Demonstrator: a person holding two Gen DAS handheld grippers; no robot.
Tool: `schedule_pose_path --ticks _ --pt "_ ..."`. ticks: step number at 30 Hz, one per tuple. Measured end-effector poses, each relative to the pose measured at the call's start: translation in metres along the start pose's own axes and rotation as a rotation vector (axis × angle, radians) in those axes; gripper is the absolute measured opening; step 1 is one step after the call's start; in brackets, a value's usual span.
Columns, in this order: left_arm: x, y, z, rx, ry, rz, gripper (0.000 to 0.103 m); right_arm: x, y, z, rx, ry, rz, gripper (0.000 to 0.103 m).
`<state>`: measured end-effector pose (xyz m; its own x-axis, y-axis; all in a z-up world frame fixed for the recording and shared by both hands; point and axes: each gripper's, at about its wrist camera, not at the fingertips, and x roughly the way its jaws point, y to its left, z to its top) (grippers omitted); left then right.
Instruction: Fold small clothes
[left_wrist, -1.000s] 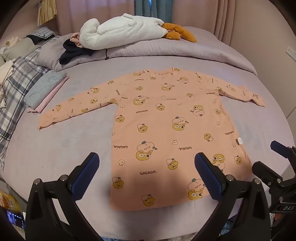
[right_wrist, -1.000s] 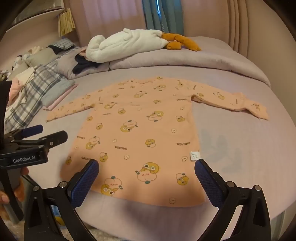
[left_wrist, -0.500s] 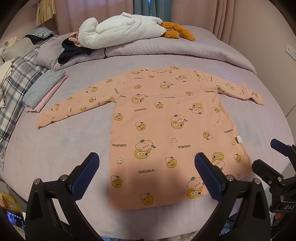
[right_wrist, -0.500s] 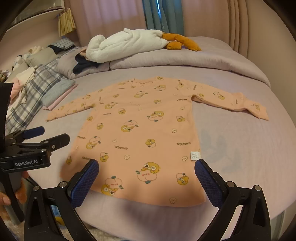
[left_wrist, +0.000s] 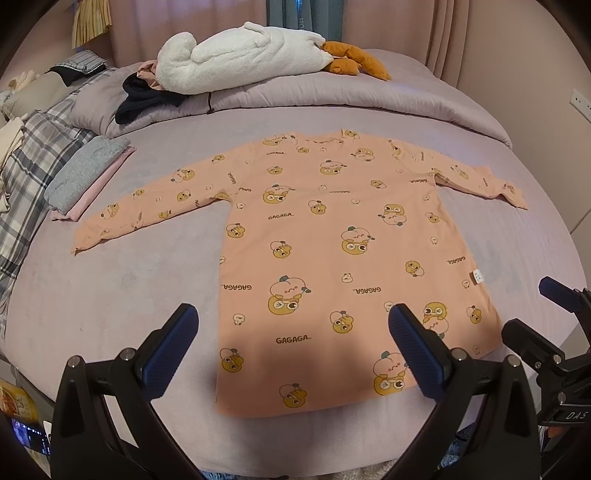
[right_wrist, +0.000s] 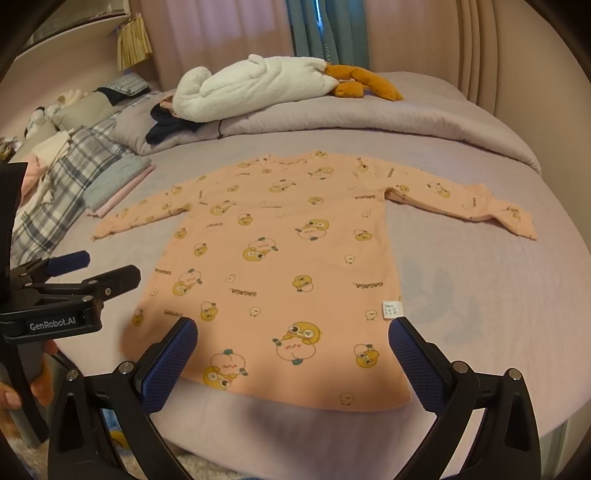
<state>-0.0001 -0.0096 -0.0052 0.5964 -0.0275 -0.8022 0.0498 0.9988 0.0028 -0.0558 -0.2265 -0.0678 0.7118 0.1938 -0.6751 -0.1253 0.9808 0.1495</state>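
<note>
A small peach long-sleeved shirt (left_wrist: 332, 236) (right_wrist: 280, 266) with yellow cartoon prints lies flat on the lilac bed, both sleeves spread out, hem toward me. My left gripper (left_wrist: 291, 332) hovers open above the hem, holding nothing. My right gripper (right_wrist: 291, 339) is open too, over the hem's right half near the white care label (right_wrist: 391, 308). In the right wrist view the left gripper (right_wrist: 92, 267) shows at the left edge, held by a hand (right_wrist: 11, 391). In the left wrist view, the right gripper (left_wrist: 543, 306) pokes in from the right edge.
A folded grey and pink stack (left_wrist: 85, 177) lies left of the shirt's sleeve, beside plaid bedding (left_wrist: 33, 177). A white plush with orange feet (left_wrist: 240, 55) and dark clothes (left_wrist: 147, 99) rest on the rolled duvet (left_wrist: 369, 99) behind. The bed's front edge (left_wrist: 295, 454) is just below the grippers.
Both grippers drew back slightly toward the bed's front edge, so the shirt sits a little farther away in view. The shirt itself has not moved.
</note>
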Motion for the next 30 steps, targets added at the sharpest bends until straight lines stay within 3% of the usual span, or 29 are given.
schedule_pose_path --ticks 30 --pt "0.0031 0.0008 -0.0024 -0.001 0.012 -0.005 0.103 0.0003 0.0012 -0.001 0.001 0.002 0.001 0.102"
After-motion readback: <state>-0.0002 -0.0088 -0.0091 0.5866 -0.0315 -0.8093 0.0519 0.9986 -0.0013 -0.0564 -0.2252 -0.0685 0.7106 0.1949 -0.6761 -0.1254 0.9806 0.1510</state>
